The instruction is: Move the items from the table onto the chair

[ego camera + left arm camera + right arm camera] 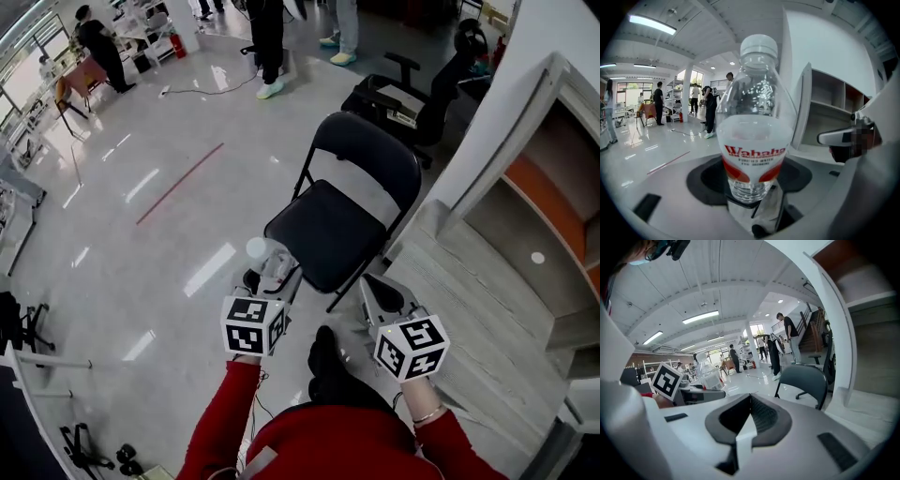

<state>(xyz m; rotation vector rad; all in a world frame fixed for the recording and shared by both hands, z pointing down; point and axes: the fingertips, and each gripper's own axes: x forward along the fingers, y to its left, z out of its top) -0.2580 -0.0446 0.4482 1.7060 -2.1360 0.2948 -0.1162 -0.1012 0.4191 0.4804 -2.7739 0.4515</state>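
A clear water bottle [754,140] with a white cap and a red-and-white label stands upright between the jaws of my left gripper [752,190], which is shut on its lower part. In the head view the bottle [262,255] and left gripper [272,274] hang just short of the front left corner of a black folding chair [328,230]. My right gripper [382,292] is off the chair's front right corner. Its dark pads [761,416] meet with nothing between them. The chair's backrest [806,378] shows ahead of it. The seat is bare.
A white cabinet [525,141] with open shelves stands at the right, on a pale wooden platform [487,300]. A black office chair [422,94] is behind the folding chair. A red line [180,183] marks the glossy floor. Several people stand far back.
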